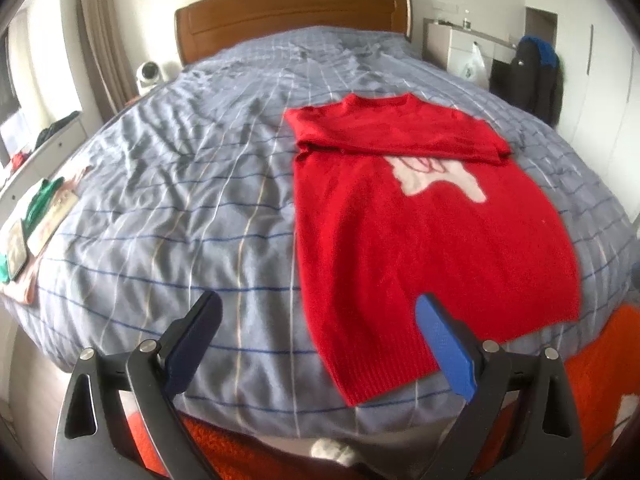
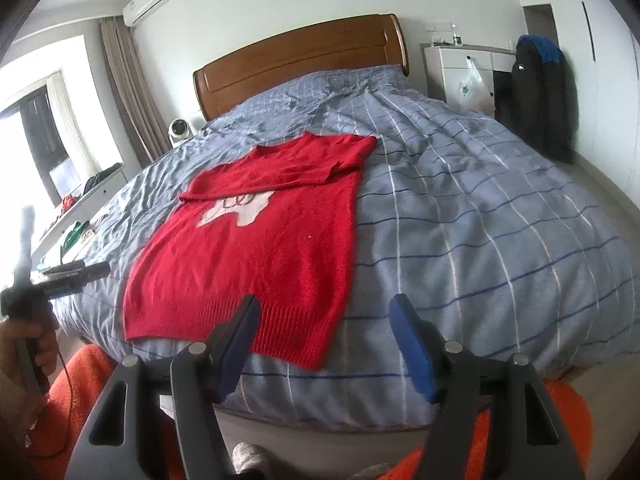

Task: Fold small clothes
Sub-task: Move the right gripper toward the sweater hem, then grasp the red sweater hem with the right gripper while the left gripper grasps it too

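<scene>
Sleeves lie folded across our red sweater (image 1: 420,248) near the bed's (image 1: 180,220) foot edge; both tools, left (image 1: 320,344) and right (image 2: 324,344), gape wide and empty. Next, we judge, pinch the hem corners.

Fuzzy knit red sweater (image 1: 420,248), matt wrinkled cotton-like duvet (image 1: 180,208), glossy wooden headboard (image 1: 292,12)

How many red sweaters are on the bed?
1. The red sweater lies flat on the blue checked bed, its hem toward the near edge. Other clothes sit in a pile at the bed's left edge, too unclear to count.
</scene>
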{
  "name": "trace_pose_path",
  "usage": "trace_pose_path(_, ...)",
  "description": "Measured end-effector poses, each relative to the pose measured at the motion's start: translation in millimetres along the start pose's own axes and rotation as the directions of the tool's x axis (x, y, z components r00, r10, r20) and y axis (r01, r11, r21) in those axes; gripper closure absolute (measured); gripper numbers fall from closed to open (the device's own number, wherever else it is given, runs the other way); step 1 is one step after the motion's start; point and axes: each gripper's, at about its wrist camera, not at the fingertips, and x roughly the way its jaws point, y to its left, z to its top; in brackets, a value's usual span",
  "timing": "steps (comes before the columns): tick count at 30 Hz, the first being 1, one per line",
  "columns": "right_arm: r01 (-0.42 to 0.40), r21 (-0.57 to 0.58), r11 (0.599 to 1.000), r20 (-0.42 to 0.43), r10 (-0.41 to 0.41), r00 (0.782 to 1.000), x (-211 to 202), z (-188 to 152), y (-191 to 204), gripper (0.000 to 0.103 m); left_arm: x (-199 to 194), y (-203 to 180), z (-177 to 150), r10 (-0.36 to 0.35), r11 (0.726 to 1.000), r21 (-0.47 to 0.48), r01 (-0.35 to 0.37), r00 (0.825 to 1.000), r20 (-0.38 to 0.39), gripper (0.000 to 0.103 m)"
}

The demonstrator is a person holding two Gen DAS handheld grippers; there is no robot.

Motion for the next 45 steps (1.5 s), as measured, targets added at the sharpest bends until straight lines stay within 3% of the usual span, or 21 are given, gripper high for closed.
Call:
trace_pose_path(7,-0.067,0.170,0.983,0.013,0.065,0.998,-7,21,-21,0.030,6,11,-5,-0.042,0.998,-0.042,0.040,0.997,-0.058,0.005)
trace_pose_path(10,-0.114,0.235,0.965,-0.027,0.124,0.992,18,41,-27,0.030,1,16,3,-0.023,0.999,-0.043,0.022,0.999,-0.026,0.005)
trace_pose_path(15,-0.243,0.301,0.922,-0.088,0.281,0.956,87,113,-23,0.036,14,30,9,-0.041,0.992,-0.122,0.043,0.999,0.016,0.004)
trace_pose_path(20,-0.179,0.374,0.910,-0.194,0.266,0.944,191,170,-31,0.049,37,35,-9,0.003,0.994,-0.111,0.005,0.998,0.070,0.004)
trace_pose_path(22,-0.135,0.401,0.906,-0.242,0.247,0.938,226,178,-36,0.052,49,36,-14,0.037,0.995,-0.097,-0.033,0.998,0.047,0.004)
trace_pose_path(25,-0.068,0.427,0.902,-0.298,0.211,0.931,265,176,-41,0.052,64,41,-11,-0.002,0.990,-0.138,0.002,1.000,-0.001,0.004)
trace_pose_path(26,-0.054,0.428,0.902,-0.328,0.211,0.921,278,172,-40,0.060,66,43,-10,-0.014,0.988,-0.156,0.014,1.000,0.002,0.004)
trace_pose_path(27,-0.045,0.413,0.910,-0.356,0.206,0.912,283,171,-37,0.082,68,44,-9,-0.018,0.986,-0.163,0.018,1.000,0.003,0.004)
trace_pose_path(28,-0.020,0.368,0.930,-0.381,0.171,0.909,283,172,-32,0.093,69,44,-9,-0.017,0.987,-0.163,0.017,1.000,0.001,0.004)
trace_pose_path(29,-0.005,0.317,0.948,-0.380,0.131,0.916,276,177,-26,0.095,70,44,-10,-0.016,0.987,-0.161,0.015,1.000,-0.001,0.004)
trace_pose_path(31,-0.002,0.173,0.985,-0.327,0.059,0.943,255,190,-6,0.095,71,45,-12,-0.019,0.986,-0.168,0.017,1.000,-0.008,0.004)
trace_pose_path(33,0.012,-0.001,1.000,-0.219,-0.012,0.976,232,206,17,0.095,72,45,-13,-0.032,0.984,-0.176,0.029,0.999,-0.011,0.004)
trace_pose_path(35,0.031,-0.073,0.997,-0.168,-0.043,0.985,228,209,26,0.095,77,43,-13,-0.032,0.985,-0.172,0.027,0.999,-0.026,0.004)
trace_pose_path(38,0.070,-0.081,0.994,-0.263,-0.089,0.961,262,192,13,0.092,80,38,-14,-0.028,0.987,-0.158,0.021,0.999,-0.046,0.004)
trace_pose_path(40,0.087,-0.019,0.996,-0.328,-0.089,0.940,278,172,-5,0.080,77,37,-15,-0.022,0.988,-0.155,0.015,0.999,-0.043,0.004)
trace_pose_path(42,0.039,0.084,0.996,-0.275,-0.014,0.961,258,158,-19,0.063,74,38,-19,-0.027,0.987,-0.160,0.019,0.999,-0.045,0.004)
trace_pose_path(45,0.002,0.092,0.996,-0.238,0.020,0.971,225,146,-21,0.051,73,38,-22,-0.037,0.987,-0.159,0.027,0.998,-0.058,0.004)
